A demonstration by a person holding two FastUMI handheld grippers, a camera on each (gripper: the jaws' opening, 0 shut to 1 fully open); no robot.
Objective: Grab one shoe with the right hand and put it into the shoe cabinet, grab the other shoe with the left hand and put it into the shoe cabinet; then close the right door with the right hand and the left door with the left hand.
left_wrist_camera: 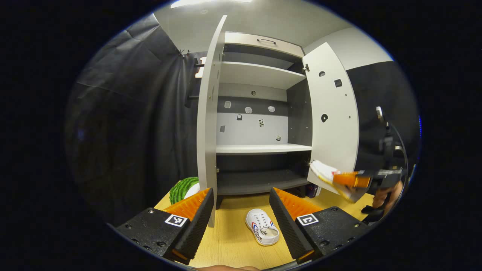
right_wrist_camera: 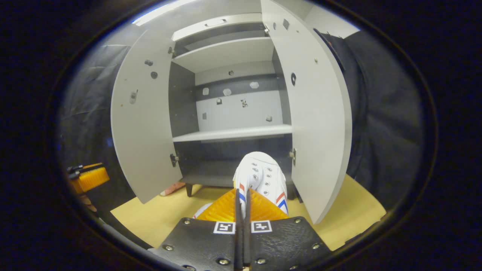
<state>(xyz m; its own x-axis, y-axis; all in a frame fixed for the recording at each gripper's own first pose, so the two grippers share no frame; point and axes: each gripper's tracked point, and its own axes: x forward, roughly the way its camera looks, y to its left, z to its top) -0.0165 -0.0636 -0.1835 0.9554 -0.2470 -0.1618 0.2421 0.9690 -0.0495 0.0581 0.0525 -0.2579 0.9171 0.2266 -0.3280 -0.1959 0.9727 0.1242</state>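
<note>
Two white shoes are in play. One shoe (right_wrist_camera: 260, 177) is pinched tight in the right hand-held gripper (right_wrist_camera: 241, 210), up in the air near the cabinet's (right_wrist_camera: 229, 133) low shelf, so it can go in toe first. The other shoe (left_wrist_camera: 262, 227) lies on the yellow surface (left_wrist_camera: 229, 241), near the cabinet, between the spread-apart fingers of the left hand-held gripper (left_wrist_camera: 241, 214), which grips nothing and waits its turn. Both doors, left door (left_wrist_camera: 207, 124) and right door (left_wrist_camera: 333, 120), stand wide open so the shoes can pass. A green striped ball (left_wrist_camera: 182, 188) sits far left.
</note>
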